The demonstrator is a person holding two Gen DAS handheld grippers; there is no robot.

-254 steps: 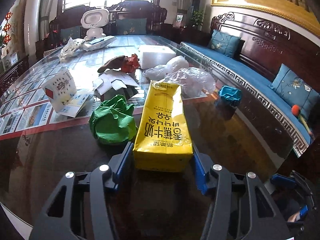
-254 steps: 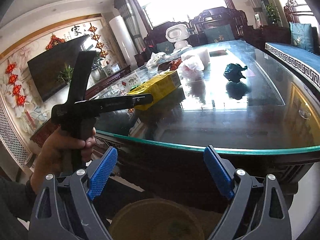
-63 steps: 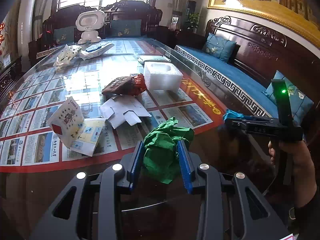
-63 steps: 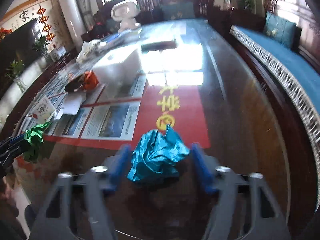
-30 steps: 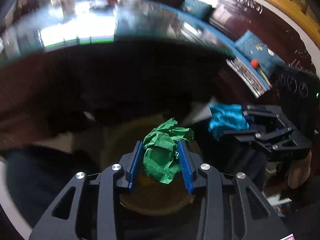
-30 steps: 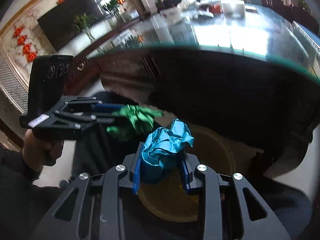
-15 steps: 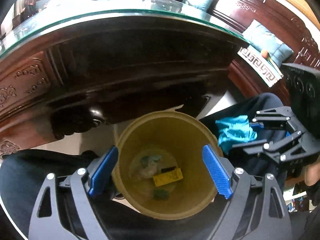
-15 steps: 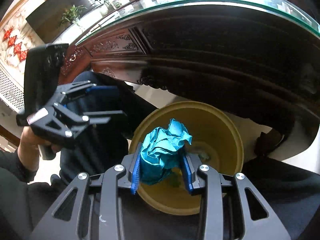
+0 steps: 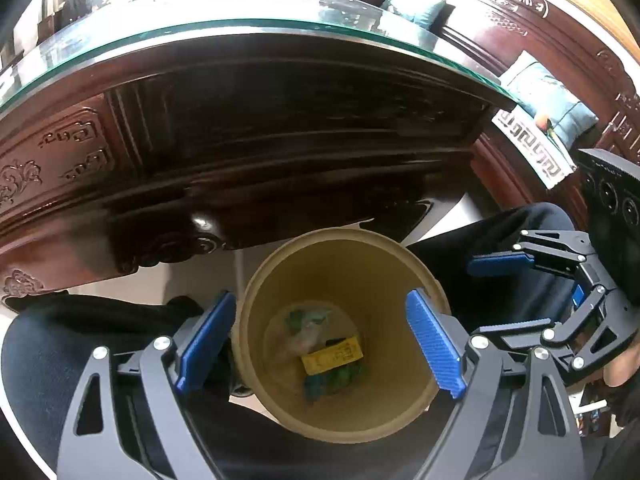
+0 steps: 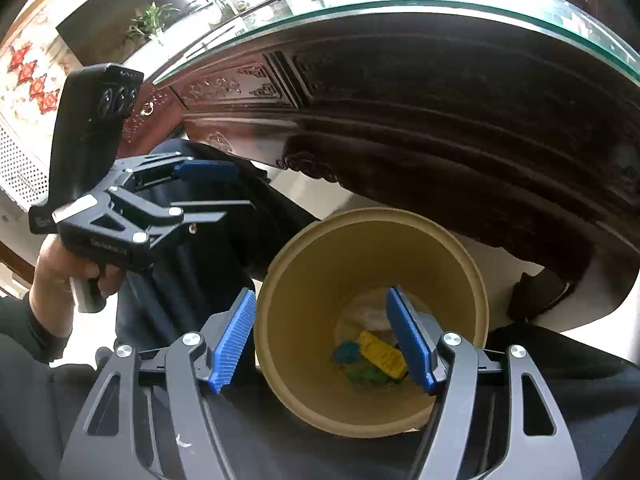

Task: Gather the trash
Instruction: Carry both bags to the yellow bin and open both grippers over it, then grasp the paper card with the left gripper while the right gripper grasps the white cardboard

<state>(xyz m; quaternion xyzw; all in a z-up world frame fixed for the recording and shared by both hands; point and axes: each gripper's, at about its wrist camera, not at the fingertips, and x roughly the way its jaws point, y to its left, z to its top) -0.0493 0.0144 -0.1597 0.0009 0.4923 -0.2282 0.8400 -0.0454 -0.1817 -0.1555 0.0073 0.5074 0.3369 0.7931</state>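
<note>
A: State of the left gripper (image 9: 320, 336)?
B: Jaws spread wide, nothing between the pads. It hangs over the tan bin (image 9: 256, 292).
A: Right gripper (image 10: 326, 340)?
B: Jaws have just been opening and stand apart, empty, above the same bin.
A: Trash location?
B: At the bin's bottom: yellow carton (image 10: 382, 354), blue wad (image 10: 347, 353) beside it, green wad (image 10: 366, 376) just below. The bin stands on the floor under the glass-topped table (image 9: 256, 32).
</note>
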